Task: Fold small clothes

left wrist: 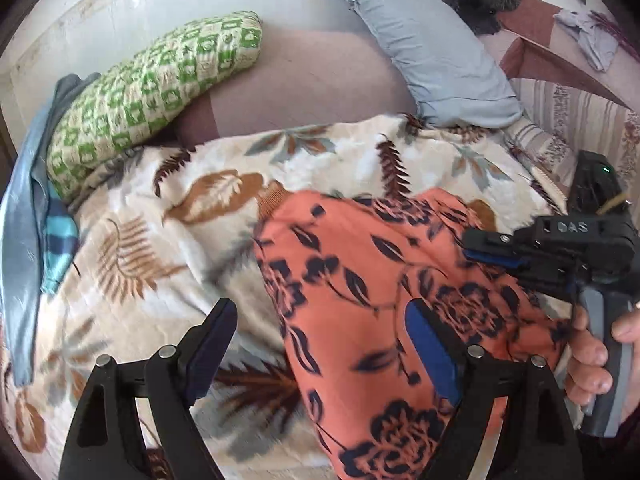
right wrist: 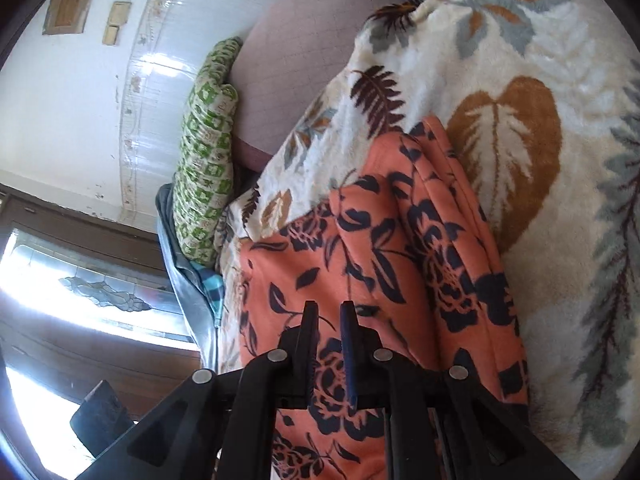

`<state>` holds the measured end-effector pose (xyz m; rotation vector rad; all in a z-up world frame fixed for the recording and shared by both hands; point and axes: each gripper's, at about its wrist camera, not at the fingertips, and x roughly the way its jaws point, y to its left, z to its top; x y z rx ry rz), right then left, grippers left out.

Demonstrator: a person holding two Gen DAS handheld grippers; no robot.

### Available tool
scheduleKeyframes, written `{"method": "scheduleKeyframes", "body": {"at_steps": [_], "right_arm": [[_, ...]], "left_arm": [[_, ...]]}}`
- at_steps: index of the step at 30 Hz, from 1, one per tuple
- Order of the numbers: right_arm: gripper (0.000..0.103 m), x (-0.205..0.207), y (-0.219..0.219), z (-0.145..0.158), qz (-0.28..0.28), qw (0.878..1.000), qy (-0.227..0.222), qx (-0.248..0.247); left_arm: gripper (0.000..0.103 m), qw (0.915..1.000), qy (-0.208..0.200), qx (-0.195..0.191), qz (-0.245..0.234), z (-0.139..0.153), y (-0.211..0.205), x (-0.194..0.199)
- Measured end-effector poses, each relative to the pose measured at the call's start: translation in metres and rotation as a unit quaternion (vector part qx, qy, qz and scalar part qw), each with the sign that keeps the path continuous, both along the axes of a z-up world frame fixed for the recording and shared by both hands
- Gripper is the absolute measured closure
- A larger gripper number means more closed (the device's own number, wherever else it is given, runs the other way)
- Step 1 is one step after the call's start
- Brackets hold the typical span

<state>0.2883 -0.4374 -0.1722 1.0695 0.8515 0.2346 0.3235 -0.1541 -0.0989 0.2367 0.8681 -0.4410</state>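
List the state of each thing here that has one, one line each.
left gripper: jaws opening, nothing pinched between them
right gripper: shut; whether cloth is pinched, cannot tell
orange floral garment: rumpled, partly doubled over, on the blanket
leaf-print blanket: spread over the bed
green checked pillow: lying flat

We read only one marking: raised letters that look like "DAS", moulded on the black plastic body of the right gripper (left wrist: pixel 490 249).
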Motion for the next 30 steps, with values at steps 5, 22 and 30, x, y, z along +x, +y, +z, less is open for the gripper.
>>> {"method": "scheduleKeyframes", "body": {"at_steps": [5,22,30], "right_arm": [[0.089,0.027,-0.014,-0.007,-0.035,0.999,0.005,0.033],[0.088,0.003,-0.048,0.014,-0.021,0.999,0.039,-0.021],[0.088,-0.055,-0.008,0.015,0.064,0.996,0.044,-0.037]], "left_arm": [[0.017,0.998,0.028,0.047,0.033,-0.026,-0.024,0.068],[0.012,0.9942,0.077,0.026,0.07,-0.037,-0.013,0.043],[0.012,0.997,0.057,0.048,-0.021,-0.035,-0.02,-0.05]]}}
